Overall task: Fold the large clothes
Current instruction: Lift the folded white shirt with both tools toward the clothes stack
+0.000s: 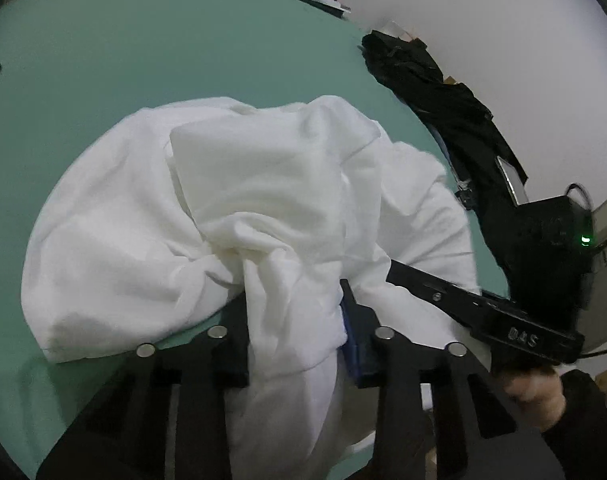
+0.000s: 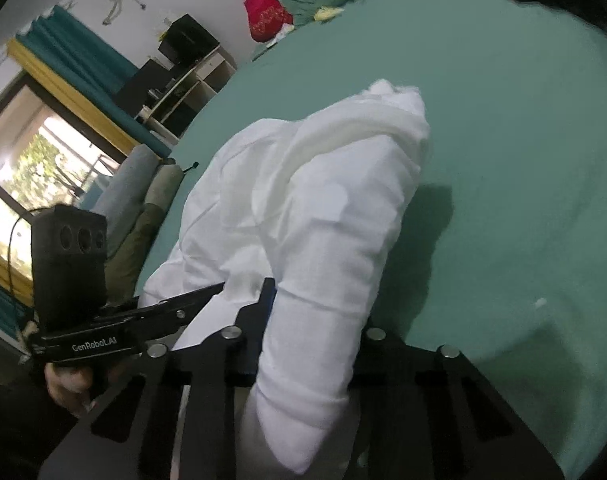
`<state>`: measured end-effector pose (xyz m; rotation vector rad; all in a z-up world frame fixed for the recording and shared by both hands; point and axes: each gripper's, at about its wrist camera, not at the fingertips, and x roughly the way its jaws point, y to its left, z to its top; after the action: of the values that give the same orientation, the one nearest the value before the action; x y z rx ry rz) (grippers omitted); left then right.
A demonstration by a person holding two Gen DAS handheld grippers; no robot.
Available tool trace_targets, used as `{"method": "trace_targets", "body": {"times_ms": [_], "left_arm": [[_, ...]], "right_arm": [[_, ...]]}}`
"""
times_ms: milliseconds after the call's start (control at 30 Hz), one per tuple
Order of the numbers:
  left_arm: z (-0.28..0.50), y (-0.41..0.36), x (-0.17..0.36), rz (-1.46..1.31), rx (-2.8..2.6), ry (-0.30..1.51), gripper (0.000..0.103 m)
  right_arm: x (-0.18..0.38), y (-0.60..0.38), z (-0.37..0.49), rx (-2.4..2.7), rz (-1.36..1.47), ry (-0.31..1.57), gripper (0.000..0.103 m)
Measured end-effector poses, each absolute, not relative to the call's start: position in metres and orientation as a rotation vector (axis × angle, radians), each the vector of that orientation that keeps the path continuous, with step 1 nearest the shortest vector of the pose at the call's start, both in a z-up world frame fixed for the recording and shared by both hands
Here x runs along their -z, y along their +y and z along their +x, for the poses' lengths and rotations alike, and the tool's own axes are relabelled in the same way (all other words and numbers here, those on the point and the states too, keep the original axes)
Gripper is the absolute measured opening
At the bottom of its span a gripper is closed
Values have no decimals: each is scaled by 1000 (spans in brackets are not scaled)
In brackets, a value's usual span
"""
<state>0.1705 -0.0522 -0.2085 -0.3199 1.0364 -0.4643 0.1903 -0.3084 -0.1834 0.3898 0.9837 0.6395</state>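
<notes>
gripping bunched folds of the white garment (image 1: 239,208), the left hand-held gripper (image 1: 295,320) and right hand-held gripper (image 2: 311,332) are both clamped on cloth heaped on the green bed (image 1: 143,60). thick wads may slip free, leaving a lopsided fold.

Left gripper (image 1: 299,312): black slotted fingers, silver studs. Right gripper (image 2: 311,320): same; "GenRobot.AI" on other unit, dark sleeve (image 1: 583,412).

Two wrist fisheyes, angled down, close over shared white garment (image 1: 231,208), green bed (image 2: 523,140)
</notes>
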Motion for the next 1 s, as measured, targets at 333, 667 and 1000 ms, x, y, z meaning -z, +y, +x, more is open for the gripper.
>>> {"method": "trace_targets", "body": {"times_ms": [333, 667, 1000], "left_arm": [[139, -30, 145, -287, 446, 870, 25], [123, 65, 66, -304, 329, 713, 25], [121, 205, -28, -190, 117, 585, 25]], "right_arm": [[115, -278, 163, -680, 291, 825, 21], [46, -179, 181, -828, 239, 692, 21], [-11, -24, 222, -1055, 284, 569, 21]]}}
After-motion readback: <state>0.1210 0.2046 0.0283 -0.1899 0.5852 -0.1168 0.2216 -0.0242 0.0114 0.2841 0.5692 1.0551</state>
